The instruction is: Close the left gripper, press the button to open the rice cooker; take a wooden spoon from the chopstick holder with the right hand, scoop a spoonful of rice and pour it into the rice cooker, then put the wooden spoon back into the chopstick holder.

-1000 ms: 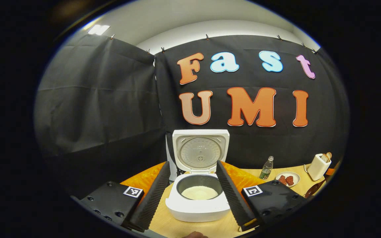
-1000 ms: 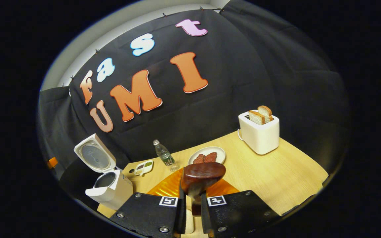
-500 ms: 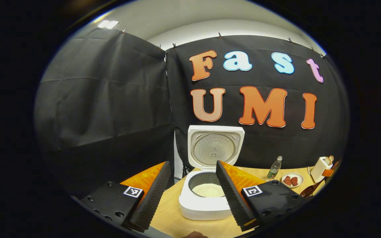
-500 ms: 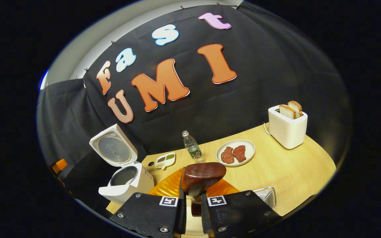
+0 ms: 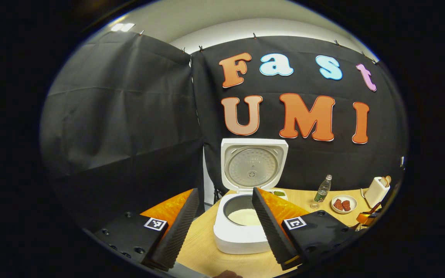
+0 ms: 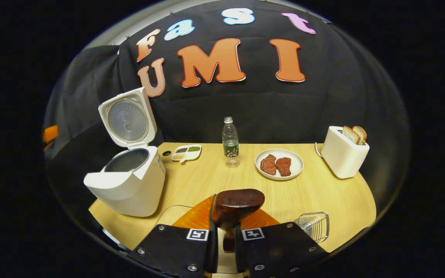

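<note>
Between the right gripper's [image 6: 225, 247] pinching fingers, the wooden spoon [image 6: 237, 202] stands upright, bowl up. Beyond on the table [image 6: 323, 193]: wire holder [image 6: 315, 226], open rice cooker [image 6: 128, 181], bottle [image 6: 230, 141], plate [image 6: 296, 164], toaster [image 6: 342, 156]. Left gripper [image 5: 220, 227] is spread.

We see a white rice cooker [image 6: 129, 185] with a silvery grey inner lid, and pale white rice [image 5: 243, 217] in its dark pot. The table [image 6: 323, 197] is light yellow wood with fine grain. Our spoon [image 6: 237, 202] is dark glossy reddish brown. The far plate [image 6: 296, 164] is white, holding reddish-brown meat [image 6: 276, 165]. The toaster [image 6: 342, 156] is white, its bread [image 6: 355, 134] tan-crusted. The clear bottle [image 6: 230, 141] has a green label. The small white dish [image 6: 186, 152] holds green, dark and pale bits.
</note>
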The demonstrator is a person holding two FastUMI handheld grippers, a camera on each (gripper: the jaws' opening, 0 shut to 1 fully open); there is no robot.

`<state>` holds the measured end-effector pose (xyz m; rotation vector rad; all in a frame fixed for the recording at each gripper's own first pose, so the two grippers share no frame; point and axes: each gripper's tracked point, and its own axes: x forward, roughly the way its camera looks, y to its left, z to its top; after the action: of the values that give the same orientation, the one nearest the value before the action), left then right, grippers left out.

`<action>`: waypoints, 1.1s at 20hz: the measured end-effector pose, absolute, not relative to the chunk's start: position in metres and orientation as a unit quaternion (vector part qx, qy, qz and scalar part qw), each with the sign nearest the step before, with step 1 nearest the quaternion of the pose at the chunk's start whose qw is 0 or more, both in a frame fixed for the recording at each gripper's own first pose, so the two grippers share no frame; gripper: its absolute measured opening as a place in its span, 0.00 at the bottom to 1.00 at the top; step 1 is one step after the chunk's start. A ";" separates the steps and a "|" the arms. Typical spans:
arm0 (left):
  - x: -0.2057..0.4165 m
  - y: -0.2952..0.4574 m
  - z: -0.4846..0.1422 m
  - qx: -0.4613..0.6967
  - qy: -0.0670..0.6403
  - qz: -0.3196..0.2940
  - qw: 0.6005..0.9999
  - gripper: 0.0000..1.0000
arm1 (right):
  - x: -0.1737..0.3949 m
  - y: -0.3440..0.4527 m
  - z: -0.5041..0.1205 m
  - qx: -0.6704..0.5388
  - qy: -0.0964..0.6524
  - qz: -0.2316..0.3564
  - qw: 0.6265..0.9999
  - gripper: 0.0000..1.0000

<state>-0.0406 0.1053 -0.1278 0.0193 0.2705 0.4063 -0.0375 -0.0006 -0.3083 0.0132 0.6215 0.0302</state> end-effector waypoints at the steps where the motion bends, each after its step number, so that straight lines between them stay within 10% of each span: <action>1: -0.041 0.107 -0.129 0.011 0.137 0.201 0.970 0.95 | -0.038 0.000 -0.313 -0.017 0.307 0.018 0.951 0.17; 22: -0.046 0.107 -0.125 0.038 0.150 0.199 0.968 0.94 | -0.054 0.045 -0.361 -0.126 0.268 0.062 0.953 0.16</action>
<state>-0.0456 0.1070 -0.1250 0.0765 0.3034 0.4031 -0.0540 0.0453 -0.3610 -0.2568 0.5439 0.1257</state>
